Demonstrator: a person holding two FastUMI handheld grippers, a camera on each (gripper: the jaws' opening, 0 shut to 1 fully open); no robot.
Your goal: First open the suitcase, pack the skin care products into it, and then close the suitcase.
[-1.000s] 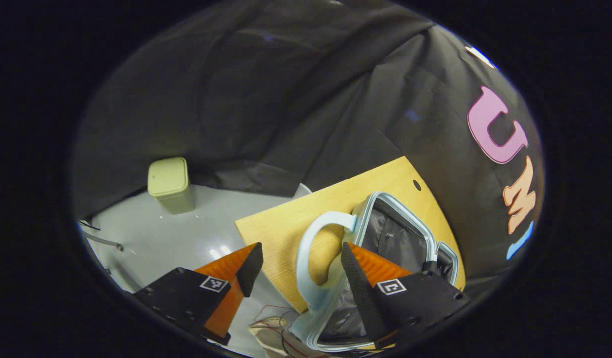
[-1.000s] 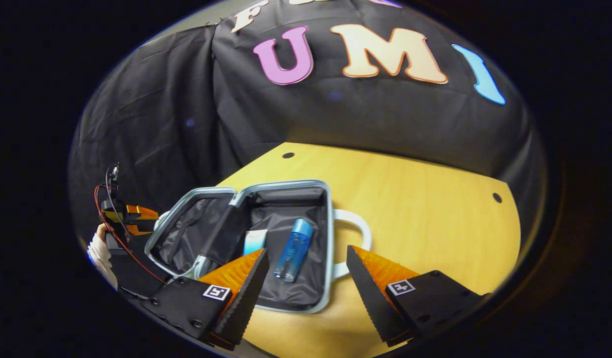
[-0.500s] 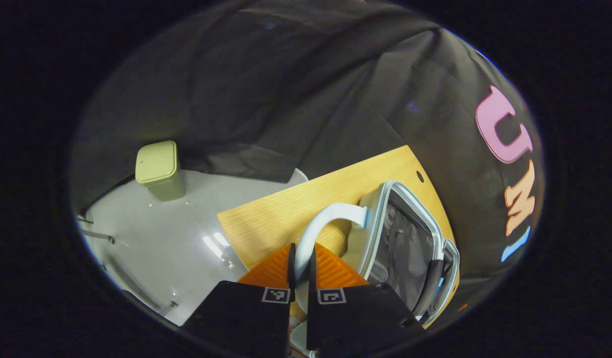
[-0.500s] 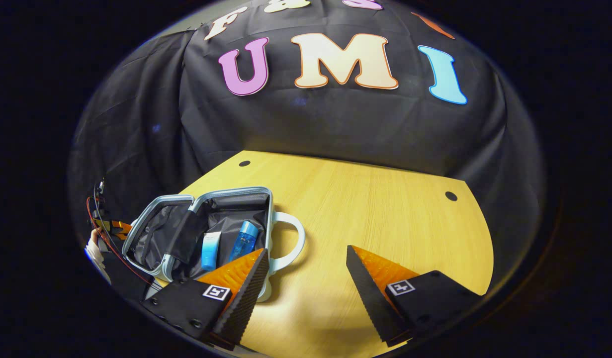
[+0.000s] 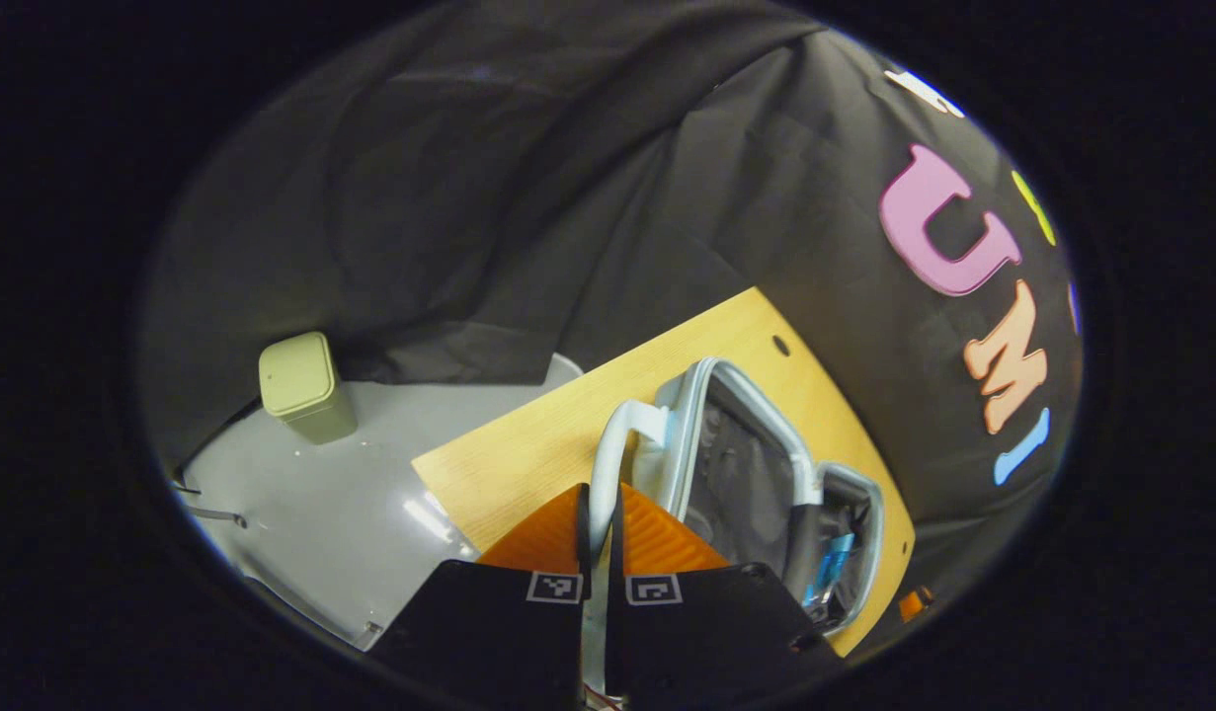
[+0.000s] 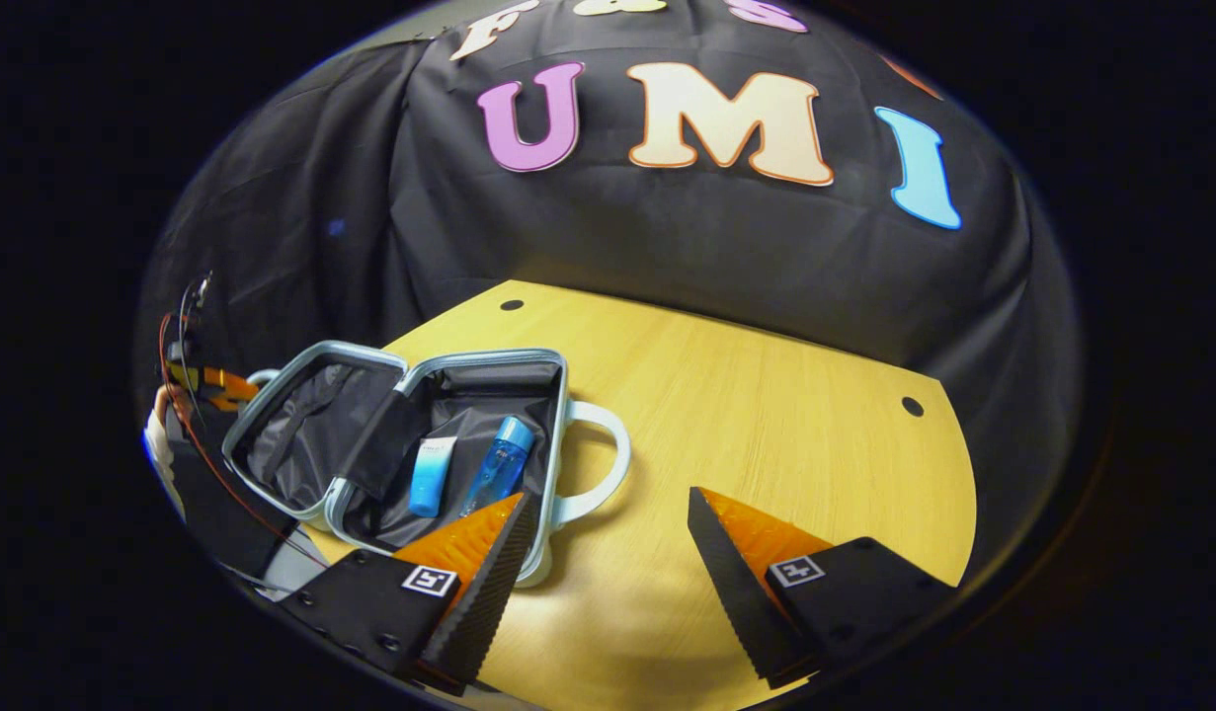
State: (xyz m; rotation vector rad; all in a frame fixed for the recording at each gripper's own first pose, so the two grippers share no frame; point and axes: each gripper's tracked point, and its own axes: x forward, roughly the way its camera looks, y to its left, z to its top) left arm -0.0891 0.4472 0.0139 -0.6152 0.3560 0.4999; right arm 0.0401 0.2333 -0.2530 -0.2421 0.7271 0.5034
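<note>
The pale blue suitcase (image 6: 543, 434) lies open on the wooden table (image 6: 766, 415), its dark lining showing. A blue-and-white tube (image 6: 431, 477) and a blue bottle (image 6: 499, 464) lie in the right half. The left half, the lid (image 6: 301, 434), is tilted up off the table. My left gripper (image 5: 598, 499) is shut on the lid's curved handle (image 5: 622, 430); in the right gripper view it sits at the far left (image 6: 207, 385), held by a hand (image 6: 158, 434). My right gripper (image 6: 608, 533) is open above the bare table, just right of the case's other handle (image 6: 603, 464).
A pale green bin (image 5: 296, 385) stands on the grey floor (image 5: 351, 504) beyond the table's left edge. Red and black cables (image 6: 188, 346) trail from the left gripper. Round holes (image 6: 911, 406) mark the tabletop. Black cloth hangs close behind the table.
My left gripper closed on the lid's handle and has raised the lid, tilting it toward the other half. My right gripper stayed open and shifted slightly over the table.
</note>
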